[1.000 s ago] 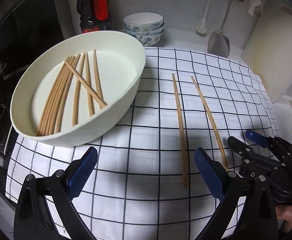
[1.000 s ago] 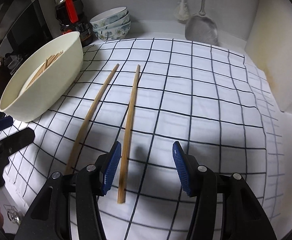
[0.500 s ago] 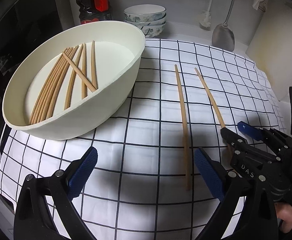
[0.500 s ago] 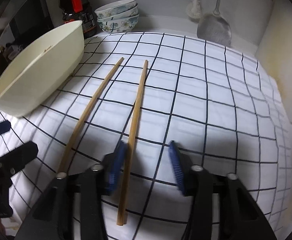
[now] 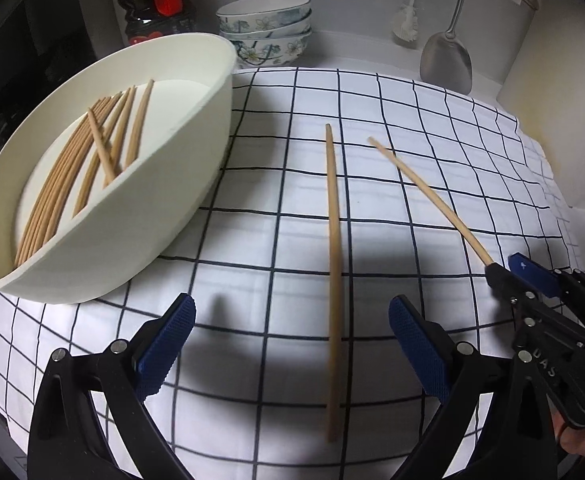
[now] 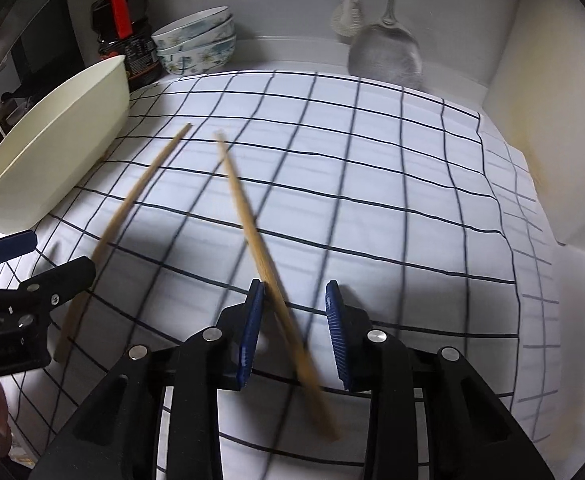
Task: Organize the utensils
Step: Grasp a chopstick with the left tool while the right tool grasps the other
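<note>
Right gripper (image 6: 292, 320) on a chopstick

Chopstick (image 6: 252, 232) runs between the blue pads (image 6: 250, 332), touching the left one; gap remains at right. Second chopstick (image 6: 132, 200) lies on checked cloth (image 6: 392, 200), beside cream bowl (image 6: 52, 152).

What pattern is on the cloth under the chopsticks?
The cloth is white with a dark grid of squares, clearest in the left wrist view.

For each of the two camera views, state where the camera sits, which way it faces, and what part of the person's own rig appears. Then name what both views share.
Left wrist: on the left gripper, facing forward over the checked cloth to the white bowl; own open jaws show, with the right gripper.
Right wrist: on the right gripper, facing forward; own jaws around one chopstick, left gripper at its left edge.
Shared: bowl, cloth, both chopsticks.
</note>
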A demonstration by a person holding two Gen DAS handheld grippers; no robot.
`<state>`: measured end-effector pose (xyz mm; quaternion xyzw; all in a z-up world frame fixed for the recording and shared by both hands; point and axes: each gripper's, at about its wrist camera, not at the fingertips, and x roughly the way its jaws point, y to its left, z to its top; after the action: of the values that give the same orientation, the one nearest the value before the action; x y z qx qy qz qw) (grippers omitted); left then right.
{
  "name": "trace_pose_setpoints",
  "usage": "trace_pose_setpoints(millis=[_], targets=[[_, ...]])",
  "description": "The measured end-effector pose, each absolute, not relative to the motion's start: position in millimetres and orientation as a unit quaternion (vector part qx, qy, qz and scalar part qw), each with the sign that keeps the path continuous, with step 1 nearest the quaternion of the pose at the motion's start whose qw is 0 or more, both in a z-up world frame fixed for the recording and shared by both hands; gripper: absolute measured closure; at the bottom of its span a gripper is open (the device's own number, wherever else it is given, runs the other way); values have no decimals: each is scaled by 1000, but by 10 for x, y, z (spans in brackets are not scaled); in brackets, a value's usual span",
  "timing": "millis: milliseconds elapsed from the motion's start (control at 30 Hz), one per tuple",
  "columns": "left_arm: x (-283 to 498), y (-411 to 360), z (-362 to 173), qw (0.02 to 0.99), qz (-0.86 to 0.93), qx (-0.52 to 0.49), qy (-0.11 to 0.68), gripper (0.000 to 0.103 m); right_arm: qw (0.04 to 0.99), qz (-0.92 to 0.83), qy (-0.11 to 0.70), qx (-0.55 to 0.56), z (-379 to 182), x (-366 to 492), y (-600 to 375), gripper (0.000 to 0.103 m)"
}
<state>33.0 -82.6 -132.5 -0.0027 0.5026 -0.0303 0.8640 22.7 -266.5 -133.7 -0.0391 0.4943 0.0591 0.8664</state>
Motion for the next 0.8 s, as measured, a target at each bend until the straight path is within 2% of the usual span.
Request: trace_pose_setpoints(millis=[400,567,633,733,800], targets=[[503,-873,-1456,865,-7,3,502,10,862,125,482,-88,-1348,343,-2614,73],[532,-949,-1479,867,-13,5,498,16,855,163,481,-105,-1352,364,-2531,90],[555,-976,-1470,868,-18,6,497,20,853,171,482,-108,-1352,378,-2516,93],[571,-1026,-1442,869,-31,7,494,38,852,175,479,-117,-1355,381,-2501,96],[554,-1087,-1419,871,-46,16,489,58,854,171,478,-115,-1357,379,-2500,97]])
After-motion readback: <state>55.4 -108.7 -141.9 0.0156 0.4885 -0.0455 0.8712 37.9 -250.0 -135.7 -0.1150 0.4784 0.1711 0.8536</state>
